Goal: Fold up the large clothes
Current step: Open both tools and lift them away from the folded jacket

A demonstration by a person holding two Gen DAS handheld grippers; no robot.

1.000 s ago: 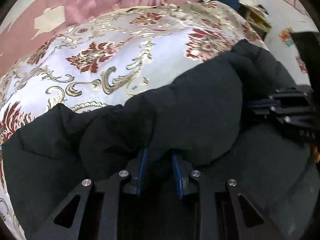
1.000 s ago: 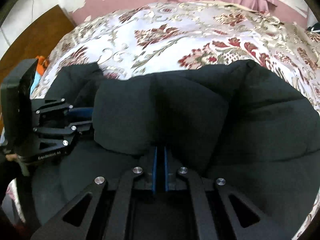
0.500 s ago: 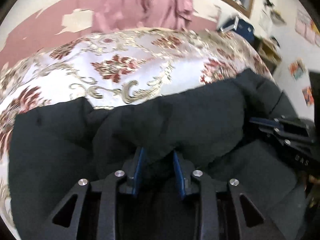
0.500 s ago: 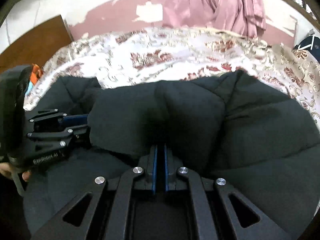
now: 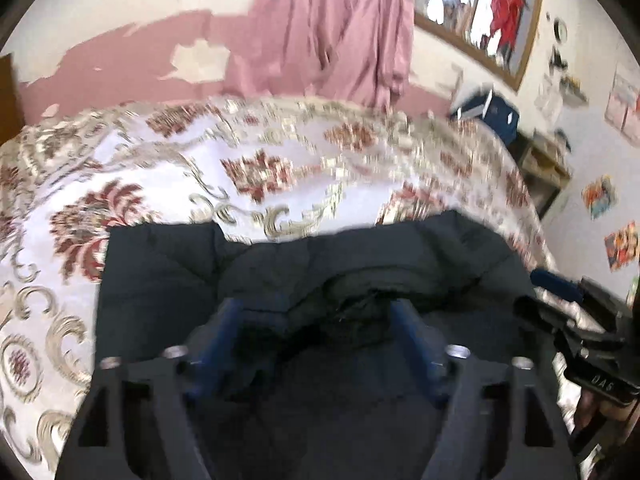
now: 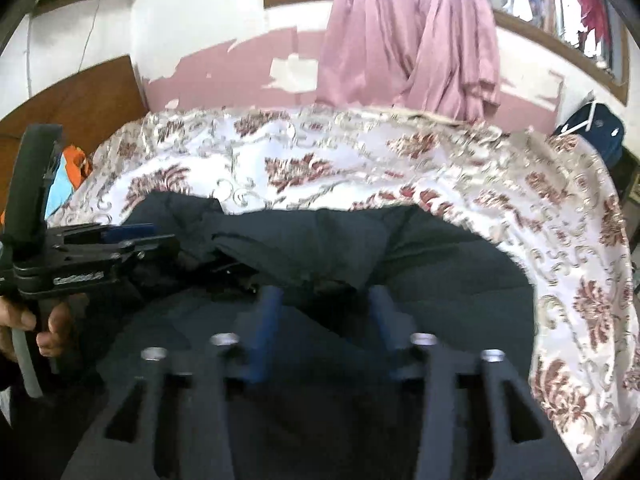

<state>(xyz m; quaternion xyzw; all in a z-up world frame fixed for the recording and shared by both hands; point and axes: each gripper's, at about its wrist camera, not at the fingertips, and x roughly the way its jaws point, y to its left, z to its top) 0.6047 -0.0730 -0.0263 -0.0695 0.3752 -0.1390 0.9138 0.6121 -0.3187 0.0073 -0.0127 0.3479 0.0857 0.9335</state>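
Note:
A black padded jacket [image 5: 160, 264] lies on the floral bedspread [image 5: 168, 184], its upper part folded over onto itself. My left gripper [image 5: 314, 316] hovers above the fold. Its jaws are opening, and the blue fingers [image 5: 224, 320] stand wide apart with loose jacket fabric below and between them, unpressed. In the right wrist view the jacket [image 6: 460, 272] fills the lower half. My right gripper [image 6: 324, 308] is opening too, with the fold's edge slack between its fingers [image 6: 268, 312]. Each gripper shows in the other's view: the right gripper [image 5: 560, 284], the left gripper [image 6: 124, 234].
Pink curtains [image 6: 400, 40] hang on the wall behind the bed. A blue bag [image 5: 488, 112] and a shelf stand at the right. A wooden headboard [image 6: 80, 88] and orange and blue cloth [image 6: 68, 176] sit at the left. A hand [image 6: 52, 328] holds the left gripper's handle.
Both grippers were shut on the jacket's fold. They have since opened, let it drop, and lifted up and back, so more of the wall shows.

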